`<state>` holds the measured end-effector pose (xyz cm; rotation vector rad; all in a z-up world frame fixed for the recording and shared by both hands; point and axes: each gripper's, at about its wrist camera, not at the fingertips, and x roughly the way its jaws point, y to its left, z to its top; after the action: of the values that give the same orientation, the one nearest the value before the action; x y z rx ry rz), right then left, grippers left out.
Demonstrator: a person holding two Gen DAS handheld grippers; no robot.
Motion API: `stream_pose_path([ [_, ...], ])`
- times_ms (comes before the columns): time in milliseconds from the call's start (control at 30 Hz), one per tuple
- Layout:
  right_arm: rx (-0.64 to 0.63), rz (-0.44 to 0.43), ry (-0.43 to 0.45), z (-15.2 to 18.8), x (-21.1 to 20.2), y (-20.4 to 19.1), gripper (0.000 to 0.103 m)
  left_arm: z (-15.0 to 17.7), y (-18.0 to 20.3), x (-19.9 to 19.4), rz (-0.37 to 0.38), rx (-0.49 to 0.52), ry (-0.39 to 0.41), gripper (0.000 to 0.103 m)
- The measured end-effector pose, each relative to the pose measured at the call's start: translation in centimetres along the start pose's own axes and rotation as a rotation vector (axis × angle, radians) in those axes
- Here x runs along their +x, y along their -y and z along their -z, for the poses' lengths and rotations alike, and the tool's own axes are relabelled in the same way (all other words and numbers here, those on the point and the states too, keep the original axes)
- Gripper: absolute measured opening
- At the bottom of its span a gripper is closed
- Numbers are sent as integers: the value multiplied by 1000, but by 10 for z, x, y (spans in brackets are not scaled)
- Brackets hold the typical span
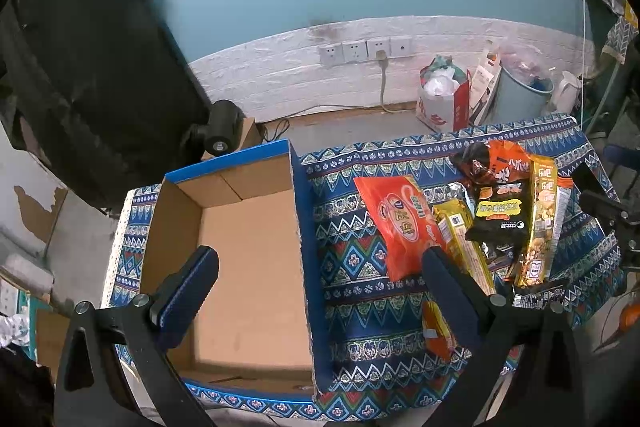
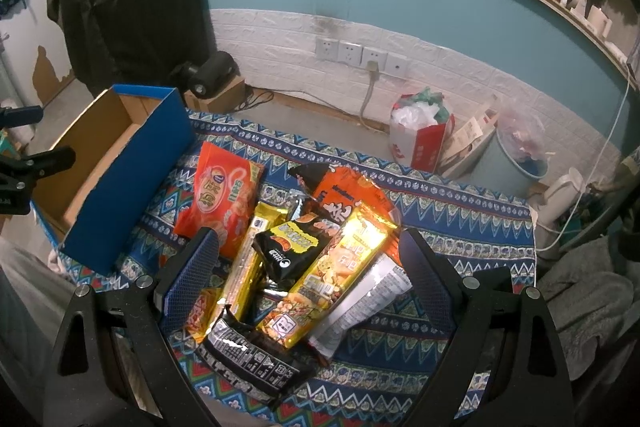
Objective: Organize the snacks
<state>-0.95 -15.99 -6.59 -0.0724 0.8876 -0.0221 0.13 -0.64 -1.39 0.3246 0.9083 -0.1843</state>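
Orange, gold, black snack packets point(image 2: 296, 259) piled beside cardboard box point(image 1: 248, 247); both grippers' fingers spread, gripping nothing

The right finger of the left gripper point(image 1: 320, 279) covered the lower corner of the orange-red snack bag point(image 1: 400, 223) and part of the slim gold packet point(image 1: 460, 243) beside it; a small orange packet point(image 1: 436, 327) lay half hidden behind that same finger; the cardboard box point(image 1: 248, 227) had its near left corner blocked by the left finger. In the right wrist view, the left finger of the right gripper point(image 2: 308, 279) hid part of another small orange packet point(image 2: 202, 315); the black packet point(image 2: 256, 355) ran under the gripper frame at the bottom; the items on the wall shelf point(image 2: 568, 7) were too small to identify; the print on the silver packet point(image 2: 364, 307) was unreadable.
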Motion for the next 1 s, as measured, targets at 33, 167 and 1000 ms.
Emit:
stream_pose_path([
  [33,-1,1,-1,0,0,0,90,0,0,0,-1,1,-2,102],
  [167,-2,-5,-4,0,0,0,90,1,1,0,-2,3,-3,102],
  [1000,-12,-18,-20,2,1,-1,90,1,6,5,2,15,-16,102],
])
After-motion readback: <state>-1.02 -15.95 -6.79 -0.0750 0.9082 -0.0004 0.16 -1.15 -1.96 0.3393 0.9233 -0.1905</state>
